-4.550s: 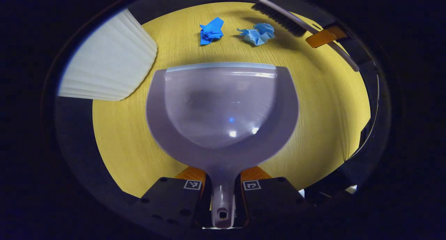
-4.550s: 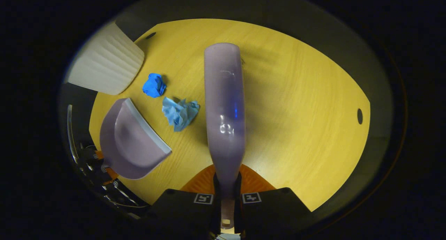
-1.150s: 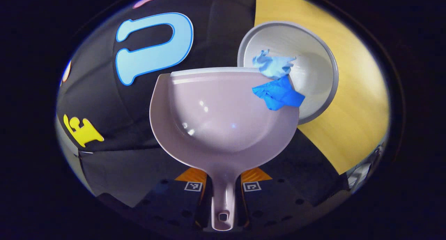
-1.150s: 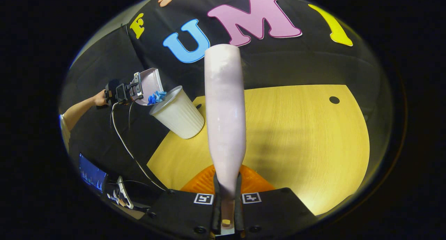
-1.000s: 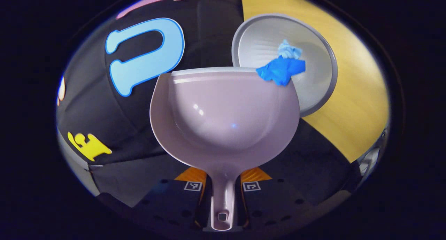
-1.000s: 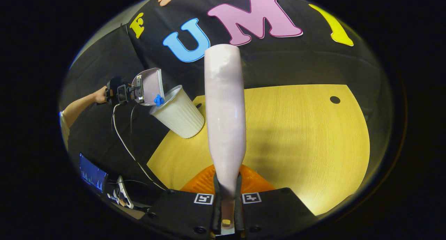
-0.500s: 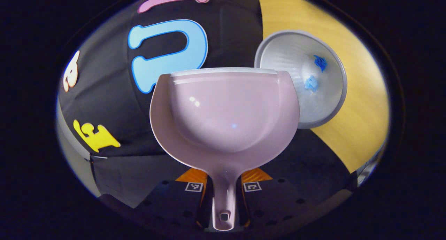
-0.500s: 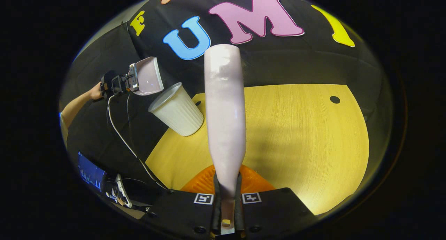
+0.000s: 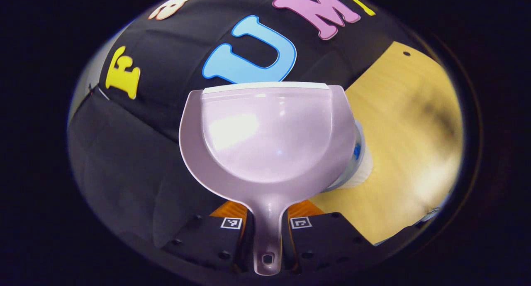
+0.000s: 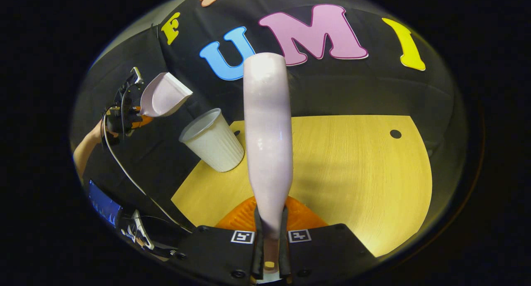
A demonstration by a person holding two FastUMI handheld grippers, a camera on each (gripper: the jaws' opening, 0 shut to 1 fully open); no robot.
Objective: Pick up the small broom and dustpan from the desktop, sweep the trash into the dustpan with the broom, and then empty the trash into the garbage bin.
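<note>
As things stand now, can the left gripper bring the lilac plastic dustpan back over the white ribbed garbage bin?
Probably yes. The left gripper, shut on the dustpan, holds it in the air up and to the side of the garbage bin, with only open space between them.

Left claw (image 9: 265, 232) clamps dustpan (image 9: 267, 136) handle; bin (image 9: 360, 161) behind

Mostly hidden behind the dustpan (image 9: 267, 140) in the left gripper view: the garbage bin (image 9: 360, 161) — just a sliver of rim and a speck of blue trash (image 9: 356, 151) at the pan's right edge. Blurred there too — the worktop (image 9: 406, 136). Bristles of the broom (image 10: 268, 140) out of sight in the right gripper view, turned away behind its back.
</note>
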